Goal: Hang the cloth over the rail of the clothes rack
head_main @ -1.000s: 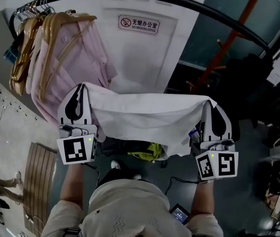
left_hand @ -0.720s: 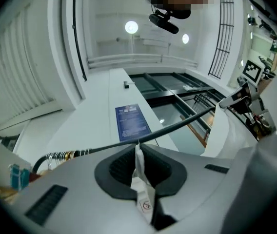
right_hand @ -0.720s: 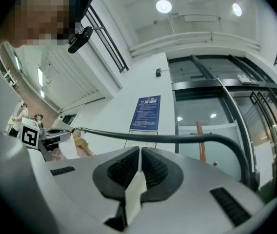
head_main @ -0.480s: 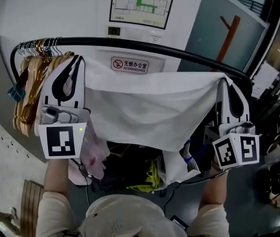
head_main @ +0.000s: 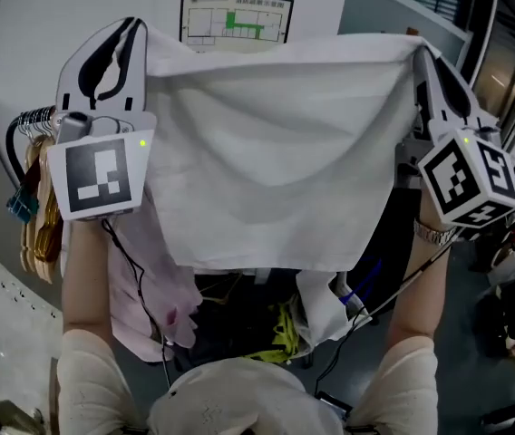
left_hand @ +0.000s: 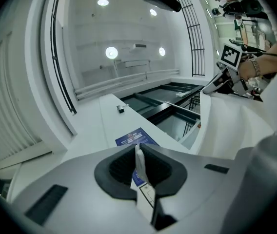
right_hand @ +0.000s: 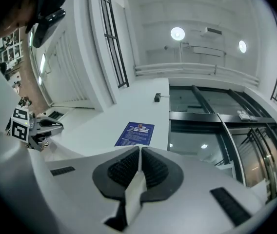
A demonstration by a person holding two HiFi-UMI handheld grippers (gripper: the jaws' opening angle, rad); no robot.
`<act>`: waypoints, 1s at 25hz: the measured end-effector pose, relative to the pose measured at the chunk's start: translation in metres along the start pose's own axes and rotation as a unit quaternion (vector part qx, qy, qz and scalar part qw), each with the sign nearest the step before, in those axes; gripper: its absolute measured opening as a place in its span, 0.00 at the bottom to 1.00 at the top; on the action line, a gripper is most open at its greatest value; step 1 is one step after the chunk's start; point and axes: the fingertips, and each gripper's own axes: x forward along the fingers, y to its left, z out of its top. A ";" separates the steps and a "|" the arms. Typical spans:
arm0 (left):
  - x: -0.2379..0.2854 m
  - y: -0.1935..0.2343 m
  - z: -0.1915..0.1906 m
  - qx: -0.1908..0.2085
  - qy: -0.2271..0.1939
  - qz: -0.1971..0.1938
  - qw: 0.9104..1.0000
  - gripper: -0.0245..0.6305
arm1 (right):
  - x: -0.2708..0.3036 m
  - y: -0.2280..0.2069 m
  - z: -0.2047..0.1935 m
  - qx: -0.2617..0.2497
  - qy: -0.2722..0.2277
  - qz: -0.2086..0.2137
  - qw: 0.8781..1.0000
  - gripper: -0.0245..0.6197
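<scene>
Masking most of rail (head_main: 10, 141): cloth (head_main: 276, 152)

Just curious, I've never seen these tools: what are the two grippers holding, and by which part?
One white cloth, stretched between them: the left gripper pinches its top left corner, the right gripper its top right corner.

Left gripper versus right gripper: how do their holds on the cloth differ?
The left gripper pinches the cloth's upper left corner; the right gripper pinches its upper right corner. The left gripper's marker cube faces the head camera squarely; the right gripper's cube is turned, showing two faces. Shared: both pairs of jaws are shut on the cloth, holding it spread and raised.
</scene>
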 end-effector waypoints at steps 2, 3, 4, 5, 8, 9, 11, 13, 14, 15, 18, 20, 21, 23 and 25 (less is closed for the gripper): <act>0.023 0.005 0.005 0.017 0.002 0.007 1.000 0.07 | 0.019 -0.011 0.014 -0.011 -0.009 -0.002 1.000 0.07; 0.034 0.007 0.006 0.026 0.004 0.011 1.000 0.07 | 0.029 -0.016 0.018 -0.016 -0.011 -0.003 1.000 0.07; 0.046 0.010 0.008 0.035 0.006 0.015 0.999 0.07 | 0.040 -0.021 0.021 -0.020 -0.014 -0.002 1.000 0.07; 0.057 0.012 0.008 0.045 0.008 0.019 0.999 0.07 | 0.050 -0.025 0.024 -0.024 -0.015 0.000 1.000 0.07; 0.088 0.018 0.006 0.061 0.018 0.026 0.998 0.07 | 0.079 -0.036 0.026 -0.022 -0.014 0.017 1.000 0.07; 0.098 0.021 0.003 0.066 0.023 0.028 0.997 0.07 | 0.089 -0.039 0.024 -0.020 -0.011 0.023 0.999 0.07; 0.116 0.024 -0.005 0.081 0.035 0.033 0.996 0.07 | 0.109 -0.043 0.016 -0.021 -0.001 0.033 0.999 0.07; 0.131 0.023 -0.017 0.102 0.050 0.030 0.993 0.07 | 0.126 -0.045 0.003 -0.021 0.011 0.037 0.999 0.07; 0.138 0.020 -0.024 0.112 0.059 0.025 0.992 0.07 | 0.134 -0.046 -0.005 -0.022 0.018 0.040 0.999 0.07; 0.143 0.017 -0.032 0.123 0.069 0.019 0.990 0.07 | 0.141 -0.046 -0.015 -0.023 0.027 0.044 0.998 0.07; 0.148 0.006 -0.065 0.152 0.114 -0.008 0.982 0.07 | 0.160 -0.038 -0.053 -0.014 0.063 0.080 0.995 0.07; 0.144 0.001 -0.087 0.164 0.150 -0.021 0.975 0.07 | 0.169 -0.028 -0.078 0.003 0.085 0.125 0.988 0.08; 0.142 -0.001 -0.096 0.165 0.162 -0.023 0.973 0.07 | 0.171 -0.024 -0.088 0.007 0.095 0.152 0.984 0.08; 0.144 -0.006 -0.111 0.171 0.176 -0.029 0.969 0.07 | 0.171 -0.019 -0.105 0.004 0.119 0.196 0.973 0.08; 0.148 -0.012 -0.124 0.183 0.187 -0.039 0.964 0.07 | 0.170 -0.018 -0.122 -0.008 0.147 0.222 0.964 0.08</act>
